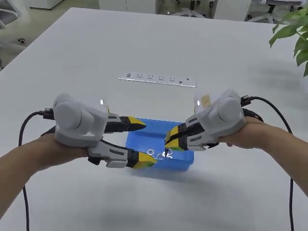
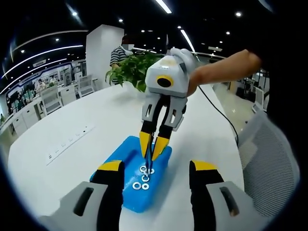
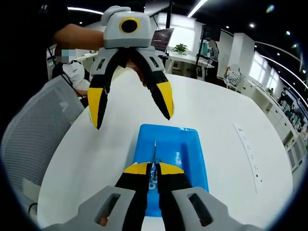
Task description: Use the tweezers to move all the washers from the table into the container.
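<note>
A blue container (image 1: 180,161) sits on the white table (image 1: 159,43) between both grippers, with several small metal washers (image 1: 153,154) lying in it. My right gripper (image 1: 168,142) is shut on thin tweezers (image 3: 155,150) whose tip points down into the container (image 3: 175,139) just above the washers (image 2: 143,179). My left gripper (image 1: 147,143) is open, its jaws spread on either side of the container's near-left end with nothing between them. In the left gripper view the right gripper (image 2: 153,140) hangs over the container (image 2: 126,151) with the tweezers (image 2: 149,156) below it.
A white power strip (image 1: 158,79) lies on the table beyond the container. A green plant (image 1: 294,33) stands at the far right edge. A mesh office chair (image 3: 43,125) stands beside the table. Cables trail from both grippers.
</note>
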